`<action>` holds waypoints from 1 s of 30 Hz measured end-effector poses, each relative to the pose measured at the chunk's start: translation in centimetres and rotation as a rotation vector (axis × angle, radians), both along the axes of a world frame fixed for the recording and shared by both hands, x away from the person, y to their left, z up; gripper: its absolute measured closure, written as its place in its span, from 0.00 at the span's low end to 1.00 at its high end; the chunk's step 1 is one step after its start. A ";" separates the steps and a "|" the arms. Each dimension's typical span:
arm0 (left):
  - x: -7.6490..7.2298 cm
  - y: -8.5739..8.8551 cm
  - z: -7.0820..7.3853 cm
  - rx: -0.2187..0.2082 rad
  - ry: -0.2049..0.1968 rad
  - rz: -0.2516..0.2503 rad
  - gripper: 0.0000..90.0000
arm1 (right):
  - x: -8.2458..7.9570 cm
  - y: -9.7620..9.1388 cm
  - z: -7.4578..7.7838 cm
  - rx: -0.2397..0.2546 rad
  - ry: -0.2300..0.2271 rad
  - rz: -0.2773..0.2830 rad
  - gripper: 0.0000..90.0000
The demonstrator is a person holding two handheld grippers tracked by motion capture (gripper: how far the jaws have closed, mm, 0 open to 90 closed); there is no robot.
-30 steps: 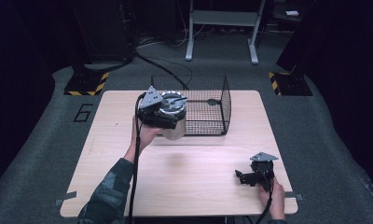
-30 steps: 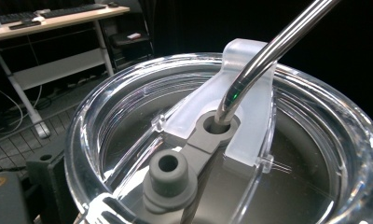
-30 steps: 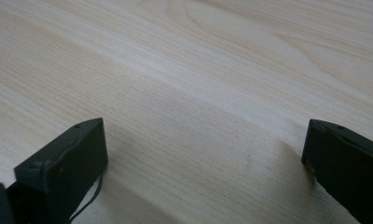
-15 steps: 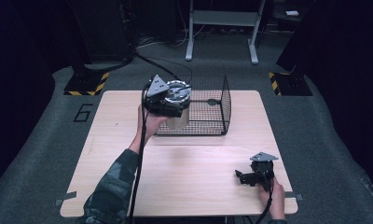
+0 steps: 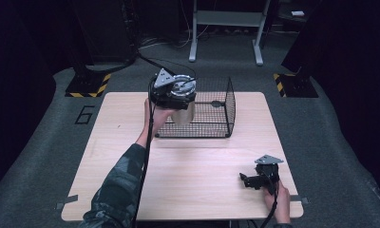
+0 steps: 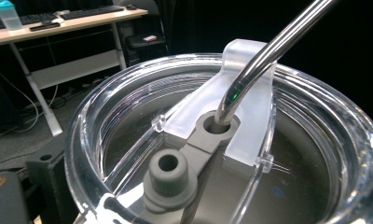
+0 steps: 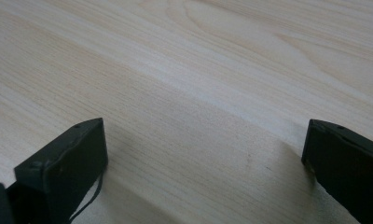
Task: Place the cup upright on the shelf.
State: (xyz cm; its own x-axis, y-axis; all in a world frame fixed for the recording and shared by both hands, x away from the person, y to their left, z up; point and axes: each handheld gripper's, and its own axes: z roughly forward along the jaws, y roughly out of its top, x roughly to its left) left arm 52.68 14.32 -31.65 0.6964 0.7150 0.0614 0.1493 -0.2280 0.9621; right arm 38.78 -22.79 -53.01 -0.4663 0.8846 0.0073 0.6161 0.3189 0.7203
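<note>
A steel tumbler [image 5: 184, 113] with a clear lid [image 6: 128, 116] and a bent metal straw [image 6: 268, 51] hangs above the table at the left front corner of a black wire basket [image 5: 228, 107]. My left gripper [image 5: 171, 95] is shut on the tumbler near its top, and its camera looks straight down on the lid, so its jaws are hidden. At the table's near right corner my right gripper [image 5: 245, 180] rests low on the wood. It is open [image 7: 203, 149], with one black finger [image 7: 63, 158] at each side and bare wood between.
The basket stands at the back middle of the light wooden table [image 5: 202, 156]. Two yellow-and-black floor blocks [image 5: 88, 85] flank the table's far side. A white desk frame [image 5: 226, 28] stands behind. Dark carpet surrounds the table.
My left gripper has carried the tumbler up and to the right, from beside the basket's left side to over its front left corner. The right gripper has stayed put.
</note>
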 end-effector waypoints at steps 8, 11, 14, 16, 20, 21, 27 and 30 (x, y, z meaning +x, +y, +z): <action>2.1 -0.4 -0.6 0.003 0.019 0.042 0.04 | 0.0 -0.1 0.0 -0.002 0.002 0.005 0.00; 2.8 -0.7 -1.0 -0.009 0.021 0.060 0.04 | 0.0 0.0 0.0 -0.002 0.002 0.005 0.00; 3.5 -1.1 -1.5 -0.010 0.038 0.073 0.04 | 0.0 -0.1 0.0 -0.004 -0.002 0.007 0.00; 3.9 -1.3 -1.8 -0.008 0.035 0.089 0.04 | 0.0 -0.1 0.0 -0.004 -0.002 0.006 0.00; 4.7 -1.9 -2.3 -0.006 0.042 0.102 0.04 | 0.0 -0.1 0.0 -0.004 -0.002 0.007 0.00; 4.9 -2.1 -2.5 -0.005 0.038 0.106 0.04 | 0.1 -0.1 0.0 -0.005 -0.004 0.007 0.00; 5.8 -3.0 -3.5 0.015 0.064 0.117 0.04 | 0.0 -0.1 0.0 -0.003 -0.001 0.006 0.00; 6.2 -3.2 -4.2 0.018 0.080 0.126 0.04 | 0.0 0.0 0.0 -0.003 -0.005 0.003 0.00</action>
State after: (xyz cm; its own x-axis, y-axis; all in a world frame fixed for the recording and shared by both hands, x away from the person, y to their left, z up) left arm 58.91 11.09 -35.85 0.6045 0.7963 0.0232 0.2534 -0.2198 0.9421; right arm 38.83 -22.83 -53.03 -0.4694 0.8830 0.0021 0.6111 0.3232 0.7226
